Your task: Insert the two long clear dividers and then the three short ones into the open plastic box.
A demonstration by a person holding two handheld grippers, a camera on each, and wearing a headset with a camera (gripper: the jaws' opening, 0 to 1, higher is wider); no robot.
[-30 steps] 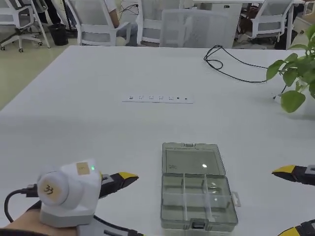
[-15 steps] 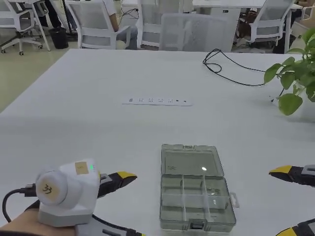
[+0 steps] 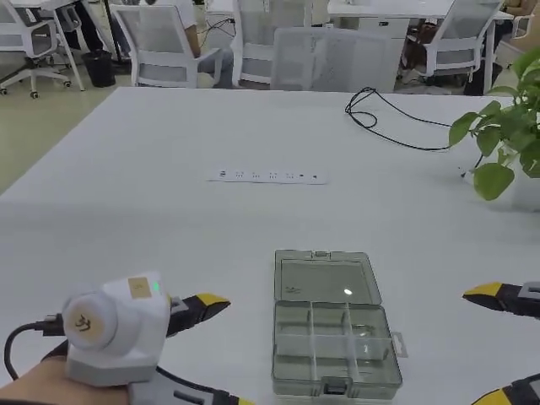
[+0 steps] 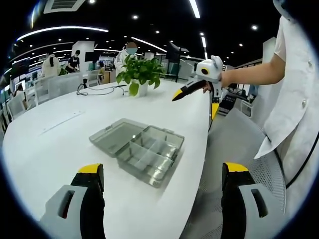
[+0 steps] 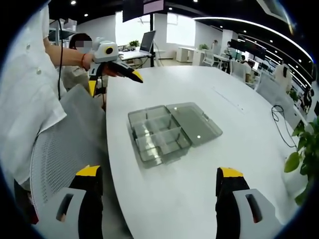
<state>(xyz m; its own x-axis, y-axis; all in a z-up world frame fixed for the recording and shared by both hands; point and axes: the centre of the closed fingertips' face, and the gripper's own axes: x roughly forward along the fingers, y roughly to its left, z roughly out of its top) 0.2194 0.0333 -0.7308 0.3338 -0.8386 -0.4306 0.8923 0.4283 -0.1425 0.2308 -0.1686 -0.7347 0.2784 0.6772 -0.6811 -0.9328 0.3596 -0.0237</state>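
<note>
Since a second ago almost nothing on the surface has shifted. Our head has tipped a little, and the box and both tools keep their places. The left tool (image 4: 163,170) is spread wide and empty, to the left of the open plastic box (image 3: 291,319) and apart from it. The right tool (image 5: 159,172) is also spread and empty, to the right of the box and apart from it. The box lies flat near our edge of the white surface (image 3: 152,219), with its lid (image 3: 327,276) folded back on the far side. The clear dividers (image 3: 333,334) stand inside the box as a grid of compartments, though we cannot count them surely through the clear plastic.

We judge the inserting all but done, so the care now goes into seating. We would steady one wall of the box with one tool. With the other, jaws pressed together, we would push straight down on any divider that sits proud. A sideways push could spring a neighbouring divider from its slot.
</note>
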